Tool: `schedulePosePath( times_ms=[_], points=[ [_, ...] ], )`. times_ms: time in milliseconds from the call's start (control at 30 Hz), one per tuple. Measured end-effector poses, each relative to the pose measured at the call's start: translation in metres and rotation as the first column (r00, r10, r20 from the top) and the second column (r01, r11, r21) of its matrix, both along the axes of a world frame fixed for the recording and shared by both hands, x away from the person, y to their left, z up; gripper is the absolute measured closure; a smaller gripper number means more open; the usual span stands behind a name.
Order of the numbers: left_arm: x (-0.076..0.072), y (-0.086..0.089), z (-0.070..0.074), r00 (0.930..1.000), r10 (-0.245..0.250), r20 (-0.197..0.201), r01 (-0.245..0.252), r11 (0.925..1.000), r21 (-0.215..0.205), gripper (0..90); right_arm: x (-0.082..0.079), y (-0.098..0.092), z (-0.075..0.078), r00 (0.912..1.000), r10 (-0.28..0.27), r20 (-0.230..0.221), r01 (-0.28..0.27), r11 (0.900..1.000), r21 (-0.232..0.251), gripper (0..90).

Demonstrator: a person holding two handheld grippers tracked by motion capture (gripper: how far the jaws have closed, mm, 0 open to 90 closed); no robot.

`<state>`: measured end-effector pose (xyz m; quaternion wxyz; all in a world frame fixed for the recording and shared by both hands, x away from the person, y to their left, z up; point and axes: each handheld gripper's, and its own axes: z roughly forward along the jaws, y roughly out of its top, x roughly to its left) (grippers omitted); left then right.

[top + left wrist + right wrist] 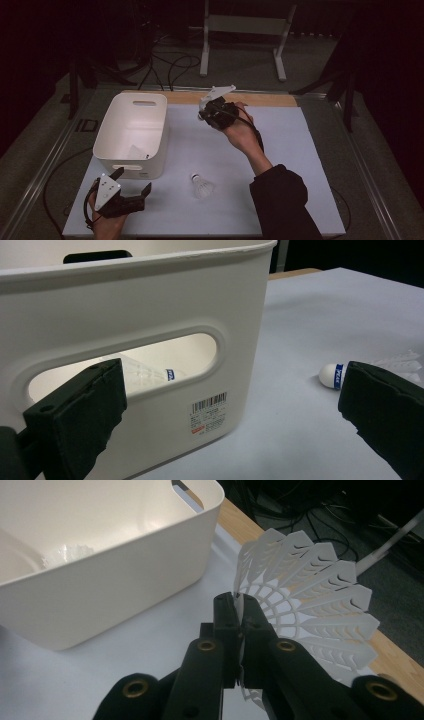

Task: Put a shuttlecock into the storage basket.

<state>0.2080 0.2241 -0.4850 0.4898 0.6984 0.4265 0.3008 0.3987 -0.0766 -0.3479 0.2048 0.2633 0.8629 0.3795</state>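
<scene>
Right tool (241, 611) pinches shuttlecock (310, 605) skirt, flare spreading up-right.

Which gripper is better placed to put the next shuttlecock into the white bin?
Right. The right gripper is already shut on a shuttlecock, raised beside the bin. The left gripper is open and holds nothing; another shuttlecock lies on the table to its right.

Three shuttlecocks (310, 605) (201, 186) (150, 374), one white bin (131, 134), two tools (131, 197) (240, 611).
</scene>
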Motion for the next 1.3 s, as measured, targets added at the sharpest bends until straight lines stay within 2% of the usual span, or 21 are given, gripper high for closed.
schedulePosePath(
  times_ms=[633,1300],
  points=[
    [0.000,0.000,0.000,1.0000,-0.002,0.001,0.002,1.0000,0.001,0.0,0.003,0.020,0.012,0.9997,0.019,0.012,-0.020,0.999,0.028,88.7],
    [0.000,0.000,0.000,1.0000,-0.004,0.002,0.004,1.0000,0.001,0.0,0.007,0.030,0.019,0.9994,0.032,0.012,-0.033,0.998,0.059,88.8]
  ],
)
